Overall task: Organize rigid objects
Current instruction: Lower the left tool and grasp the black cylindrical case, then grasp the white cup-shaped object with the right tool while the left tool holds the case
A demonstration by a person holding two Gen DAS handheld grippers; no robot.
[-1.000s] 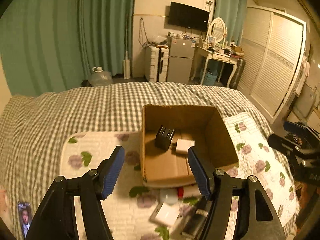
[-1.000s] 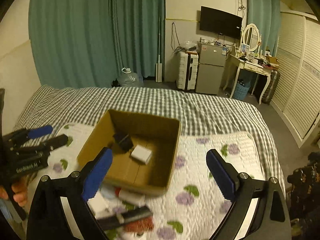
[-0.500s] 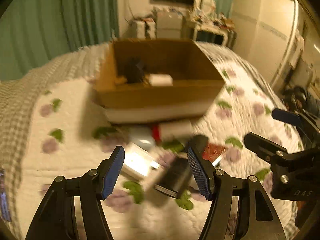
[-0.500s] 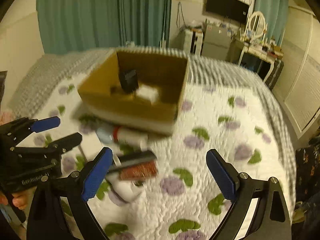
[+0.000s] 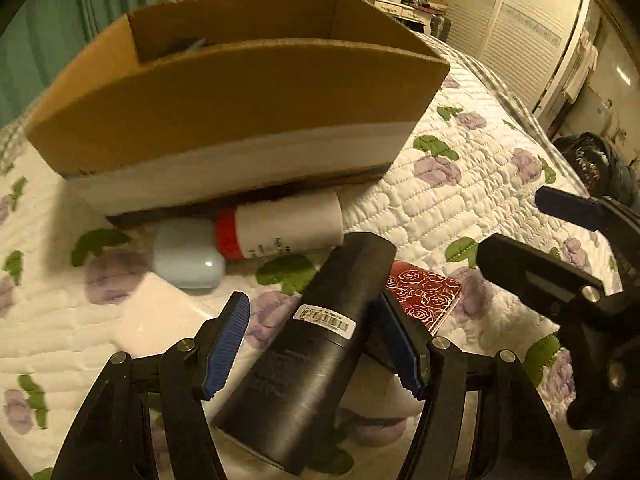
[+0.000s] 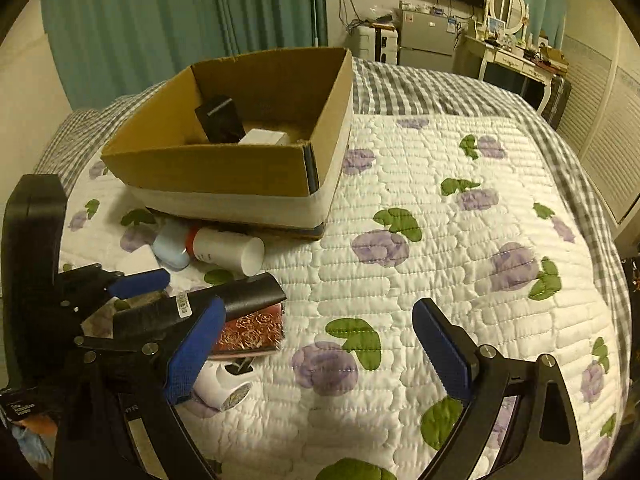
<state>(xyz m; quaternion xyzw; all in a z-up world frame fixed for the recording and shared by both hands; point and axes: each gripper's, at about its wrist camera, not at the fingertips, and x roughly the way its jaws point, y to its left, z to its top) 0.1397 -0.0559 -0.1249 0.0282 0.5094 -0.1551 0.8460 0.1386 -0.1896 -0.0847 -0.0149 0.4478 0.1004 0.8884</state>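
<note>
A long black box (image 5: 316,344) with a barcode label lies on the floral quilt, between the fingers of my open left gripper (image 5: 320,344), which straddles it; contact is unclear. It also shows in the right wrist view (image 6: 216,300). Under it lie a red rose-patterned box (image 5: 424,296) and a white object (image 6: 224,384). A white bottle with a red band (image 5: 280,228) and a pale blue case (image 5: 188,256) lie against the cardboard box (image 5: 240,92), which holds a black item (image 6: 220,120) and a white block (image 6: 264,136). My right gripper (image 6: 316,352) is open and empty over the quilt.
A flat white packet (image 5: 160,320) lies left of the black box. The bed's right edge drops toward louvred wardrobe doors (image 6: 608,120). A fridge and dressing table (image 6: 508,52) stand beyond the bed. The quilt (image 6: 440,240) stretches right of the cardboard box.
Both grippers have dropped down and forward toward the pile in front of the cardboard box. My left gripper now straddles the black box. Both jaws stay open.
</note>
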